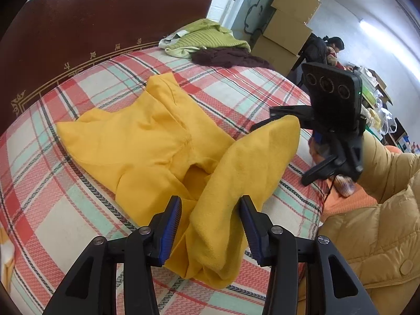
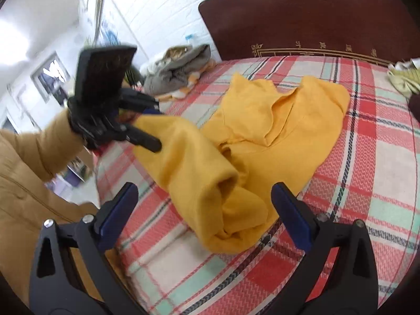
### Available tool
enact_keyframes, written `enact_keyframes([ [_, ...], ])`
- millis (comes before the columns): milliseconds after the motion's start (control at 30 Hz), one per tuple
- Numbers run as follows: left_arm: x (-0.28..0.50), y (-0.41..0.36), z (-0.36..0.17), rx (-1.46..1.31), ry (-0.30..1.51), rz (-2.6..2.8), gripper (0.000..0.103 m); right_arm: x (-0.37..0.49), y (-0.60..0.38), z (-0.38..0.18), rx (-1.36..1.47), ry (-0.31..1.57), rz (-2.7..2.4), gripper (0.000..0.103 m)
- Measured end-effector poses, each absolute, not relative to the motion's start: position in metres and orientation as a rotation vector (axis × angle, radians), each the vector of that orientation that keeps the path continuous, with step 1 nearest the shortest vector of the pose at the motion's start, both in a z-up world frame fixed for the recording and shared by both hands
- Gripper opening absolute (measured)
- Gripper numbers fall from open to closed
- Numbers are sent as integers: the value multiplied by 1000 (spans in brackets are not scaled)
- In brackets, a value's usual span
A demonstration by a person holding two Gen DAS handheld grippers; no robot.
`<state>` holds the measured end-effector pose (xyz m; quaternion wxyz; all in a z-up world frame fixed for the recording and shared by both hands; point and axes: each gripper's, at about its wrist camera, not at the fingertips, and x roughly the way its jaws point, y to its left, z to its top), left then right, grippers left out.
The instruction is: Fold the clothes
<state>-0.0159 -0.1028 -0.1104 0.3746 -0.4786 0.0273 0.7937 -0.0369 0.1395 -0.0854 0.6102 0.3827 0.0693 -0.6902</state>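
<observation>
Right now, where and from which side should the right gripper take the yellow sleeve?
At the sleeve's open cuff end, from the bed's near edge: it sits raised between the right gripper's open jaws, the left gripper pinching the other end.

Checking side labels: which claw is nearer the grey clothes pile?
Left. The left claw hangs just in front of the grey clothes pile; the right claw sits farther back, over the yellow garment.

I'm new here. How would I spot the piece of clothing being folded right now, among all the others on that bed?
Find the bed with the plaid sheet and dark red headboard. In its middle lies a bright yellow garment, half spread, one end bunched up near the two grippers. The others, a green knit and a maroon piece, sit crumpled together by the headboard.
</observation>
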Motion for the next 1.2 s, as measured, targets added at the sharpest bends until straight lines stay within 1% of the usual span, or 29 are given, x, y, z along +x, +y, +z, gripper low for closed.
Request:
enact_keyframes([
  [33, -15, -103, -111, -1229, 63, 2030, 56, -38, 133, -88, 889, 163, -1574, 85],
  [67, -14, -104, -112, -1233, 57, 2027, 59, -40, 127, -92, 898, 163, -1550, 65],
  [100, -13, -104, -113, -1237, 50, 2025, 65, -41, 121, -95, 906, 164, -1527, 43],
  [167, -9, -106, -115, -1241, 35, 2020, 70, -44, 114, -99, 928, 158, -1496, 27],
  [200, -6, -107, -116, -1239, 33, 2009, 73, -47, 114, -98, 932, 140, -1490, 20],
  [300, 5, -107, -121, -1231, 30, 1980, 74, -56, 121, -92, 941, 52, -1486, 17],
  [367, 7, -103, -124, -1228, 50, 1985, 74, -60, 125, -87, 943, 4, -1482, 17],
  [467, 0, -95, -124, -1227, 60, 2007, 70, -64, 124, -77, 935, -9, -1479, 16],
  [533, -6, -91, -122, -1227, 60, 2022, 54, -68, 123, -70, 924, -14, -1478, 14],
  [567, -10, -91, -121, -1225, 56, 2029, 49, -69, 123, -66, 914, -6, -1483, 14],
  [600, -13, -91, -119, -1222, 51, 2036, 42, -71, 122, -63, 913, 2, -1484, 14],
  [733, -26, -97, -107, -1195, 32, 2069, 40, -83, 121, -49, 886, 13, -1494, 14],
  [933, -49, -106, -84, -1162, 45, 2137, 40, -115, 114, -33, 862, -17, -1508, 14],
  [1200, -94, -117, -85, -1200, -50, 2184, 40, -158, 96, -37, 905, -73, -1534, 14],
])
